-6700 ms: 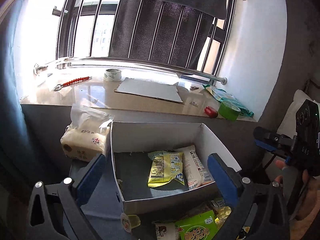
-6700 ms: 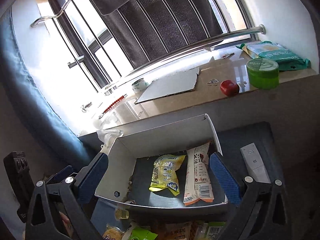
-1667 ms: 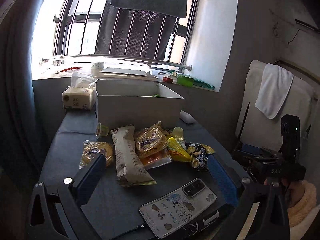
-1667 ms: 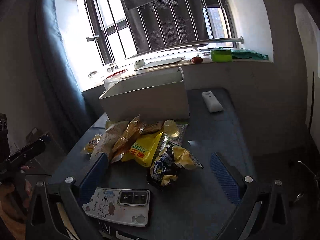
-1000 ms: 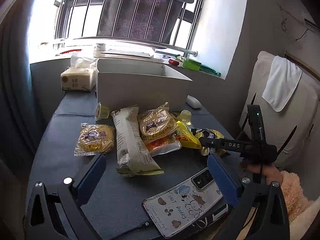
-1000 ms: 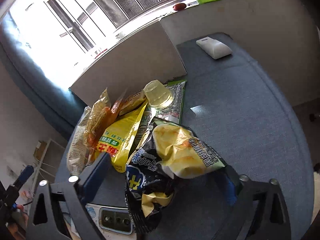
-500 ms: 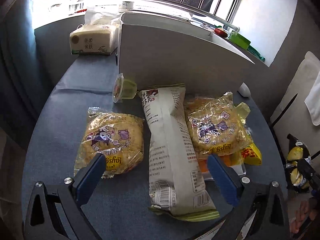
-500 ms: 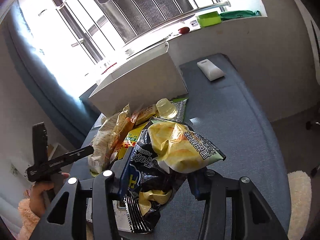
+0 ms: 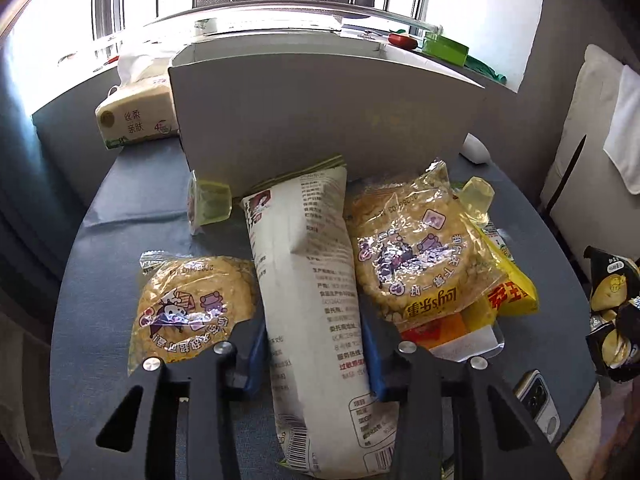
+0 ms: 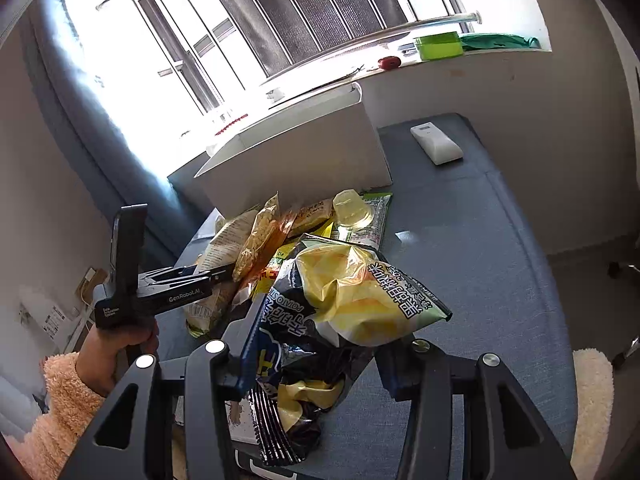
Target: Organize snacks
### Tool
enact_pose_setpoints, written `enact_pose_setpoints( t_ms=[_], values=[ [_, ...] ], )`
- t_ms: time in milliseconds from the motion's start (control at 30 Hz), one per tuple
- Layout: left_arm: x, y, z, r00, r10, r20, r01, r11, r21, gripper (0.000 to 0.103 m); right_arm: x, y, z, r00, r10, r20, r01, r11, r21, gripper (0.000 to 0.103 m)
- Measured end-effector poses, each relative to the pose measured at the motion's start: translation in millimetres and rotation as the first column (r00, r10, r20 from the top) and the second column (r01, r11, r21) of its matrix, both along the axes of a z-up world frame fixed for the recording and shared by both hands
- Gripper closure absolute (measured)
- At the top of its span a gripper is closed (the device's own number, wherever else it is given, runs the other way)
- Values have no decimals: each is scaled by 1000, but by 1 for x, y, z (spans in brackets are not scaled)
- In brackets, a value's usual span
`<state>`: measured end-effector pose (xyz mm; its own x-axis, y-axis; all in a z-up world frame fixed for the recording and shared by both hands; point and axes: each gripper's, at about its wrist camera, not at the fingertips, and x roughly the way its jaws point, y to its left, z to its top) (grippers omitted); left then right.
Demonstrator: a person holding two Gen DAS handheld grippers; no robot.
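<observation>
Snacks lie heaped on the table point(image 9: 120, 208) against the box's point(image 9: 320, 120) near wall. From the left wrist, the left gripper point(image 9: 312, 356) is closed on the long white pack point(image 9: 316, 300) near its lower end; I'd lift it level, since a low grip lets the far end sag onto the cracker bags point(image 9: 192, 308). The box's inside is hidden.

From the right wrist, the right gripper point(image 10: 316, 364) pinches the chip bag point(image 10: 340, 312) clear of the table. The bag hides how well the pads bite, so I'd move it slowly.
</observation>
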<state>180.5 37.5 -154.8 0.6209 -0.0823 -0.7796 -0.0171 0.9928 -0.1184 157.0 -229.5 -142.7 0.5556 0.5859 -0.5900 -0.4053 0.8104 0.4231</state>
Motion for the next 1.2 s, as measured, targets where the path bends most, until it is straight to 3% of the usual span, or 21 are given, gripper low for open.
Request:
enact_pose_setpoints(
  t_ms=[133,267,400,500,600,667,900,933,967,1000,1033,1067,1200],
  values=[
    [-25,13,24,996,23,89,-17,998,-59,59,4,1,2,1000,2,3,-2,1000,7,51],
    [-41,24,60,979,30,200,-16,997,-71,59,16,8,10,1000,16,10,-16,999,31,51],
    [-31,35,97,960,21,281,5,996,-91,59,43,25,33,997,47,53,-50,998,46,51],
    [-2,40,122,946,19,323,10,996,-89,59,77,46,56,993,74,88,-79,996,53,51],
    [39,48,141,941,23,338,19,993,-121,59,126,66,75,996,58,64,-63,995,72,51],
    [71,52,150,940,31,339,5,995,-103,59,159,79,88,997,56,61,-60,995,80,51],
    [162,67,144,962,72,264,-52,995,-82,58,250,119,105,999,40,28,-41,999,27,50],
    [169,66,141,966,74,250,-58,996,-68,53,260,123,103,999,35,16,-36,999,20,49],
    [175,68,138,970,83,229,-71,996,-61,28,267,125,101,999,33,7,-33,999,15,47],
    [178,69,134,975,85,203,-75,995,-60,0,275,127,99,1000,22,-4,-22,1000,7,37],
    [178,68,132,976,84,201,-74,996,-59,0,279,125,97,1000,7,-6,-7,1000,12,11],
    [176,67,132,976,84,202,-75,996,-51,0,280,122,96,1000,-6,1,6,999,35,0],
    [159,62,133,972,70,224,-70,998,-7,0,278,108,92,999,-30,-14,31,996,85,0]
  ],
)
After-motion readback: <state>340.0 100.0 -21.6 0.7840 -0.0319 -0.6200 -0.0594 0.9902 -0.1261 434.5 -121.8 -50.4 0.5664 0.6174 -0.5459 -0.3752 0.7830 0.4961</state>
